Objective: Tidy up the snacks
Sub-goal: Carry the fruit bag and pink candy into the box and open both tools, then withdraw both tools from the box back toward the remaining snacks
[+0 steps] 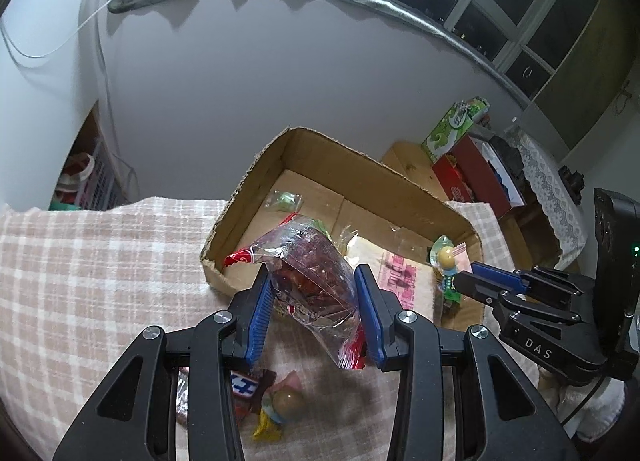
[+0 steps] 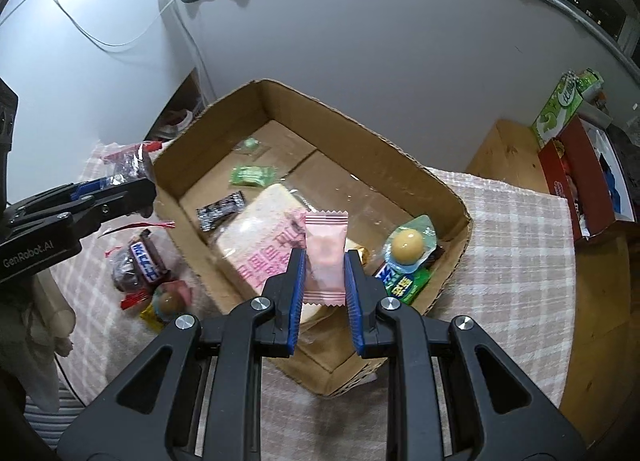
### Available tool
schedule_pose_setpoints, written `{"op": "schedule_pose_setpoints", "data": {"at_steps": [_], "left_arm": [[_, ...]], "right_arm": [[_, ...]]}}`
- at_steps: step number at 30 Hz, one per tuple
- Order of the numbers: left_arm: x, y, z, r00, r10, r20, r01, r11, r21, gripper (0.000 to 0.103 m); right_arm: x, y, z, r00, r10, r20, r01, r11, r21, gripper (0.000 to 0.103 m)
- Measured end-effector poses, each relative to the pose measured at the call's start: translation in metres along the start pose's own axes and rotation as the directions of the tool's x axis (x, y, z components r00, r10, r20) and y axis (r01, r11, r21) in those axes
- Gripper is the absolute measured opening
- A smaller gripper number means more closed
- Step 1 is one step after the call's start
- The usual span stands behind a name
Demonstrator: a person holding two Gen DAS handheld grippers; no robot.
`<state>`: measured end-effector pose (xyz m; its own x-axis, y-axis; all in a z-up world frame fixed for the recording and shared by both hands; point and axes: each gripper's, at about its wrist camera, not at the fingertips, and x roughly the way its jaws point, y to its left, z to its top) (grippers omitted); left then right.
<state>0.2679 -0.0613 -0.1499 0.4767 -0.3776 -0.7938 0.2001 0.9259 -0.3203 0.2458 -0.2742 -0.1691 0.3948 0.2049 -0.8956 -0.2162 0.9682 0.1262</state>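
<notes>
My left gripper (image 1: 314, 281) is shut on a clear bag of dark red snacks (image 1: 316, 273), held above the checked cloth at the near left wall of the cardboard box (image 1: 248, 177). My right gripper (image 2: 325, 257) is shut on a pink candy packet (image 2: 325, 257), held over the near part of the box (image 2: 400, 149). It also shows in the left wrist view (image 1: 464, 285). The box holds green candies (image 2: 252, 175), a dark wrapper (image 2: 220, 211), a large pale packet with pink print (image 2: 260, 249) and a round yellow candy (image 2: 406, 245).
Loose snacks lie on the cloth left of the box: a Snickers bar (image 2: 146, 259), a round candy (image 2: 168, 303) and red-ended wrappers (image 2: 136, 227). A red box (image 2: 576, 189) and a green box (image 2: 560, 109) stand on the wooden table at the right.
</notes>
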Motion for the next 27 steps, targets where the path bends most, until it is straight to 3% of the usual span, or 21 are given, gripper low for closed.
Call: {"op": "schedule_pose_setpoints", "data": {"at_steps": [10,11,12,14,17,20,27], "left_arm": [[0.017,-0.008,0.011,0.999,0.016,-0.043,-0.016,1.000,0.004,0.042],[0.017,-0.009,0.011,0.999,0.019,-0.045,-0.019,1.000,0.005,0.043],[0.018,-0.009,0.011,0.999,0.024,-0.047,-0.024,1.000,0.007,0.046],[0.018,-0.008,0.010,0.998,0.042,-0.050,-0.042,0.999,0.005,0.053],[0.016,-0.006,0.008,0.998,0.043,-0.047,-0.043,0.999,0.002,0.053],[0.013,-0.005,0.008,0.998,0.045,-0.042,-0.045,0.999,0.002,0.053],[0.001,0.001,0.007,0.999,0.041,-0.022,-0.041,0.999,-0.014,0.053]], "right_arm": [[0.012,-0.011,-0.001,1.000,-0.014,-0.027,0.014,1.000,0.013,0.023],[0.011,-0.011,-0.001,1.000,-0.018,-0.026,0.018,1.000,0.010,0.034],[0.010,-0.011,-0.001,1.000,-0.021,-0.019,0.021,1.000,0.009,0.052],[0.006,-0.011,-0.001,1.000,-0.022,-0.002,0.022,1.000,0.011,0.066],[0.003,-0.011,-0.001,1.000,-0.022,0.005,0.022,1.000,0.012,0.068],[0.003,-0.009,-0.001,1.000,-0.026,0.005,0.026,1.000,0.005,0.077],[-0.005,-0.004,-0.006,0.999,-0.009,0.032,0.009,1.000,-0.005,0.077]]}}
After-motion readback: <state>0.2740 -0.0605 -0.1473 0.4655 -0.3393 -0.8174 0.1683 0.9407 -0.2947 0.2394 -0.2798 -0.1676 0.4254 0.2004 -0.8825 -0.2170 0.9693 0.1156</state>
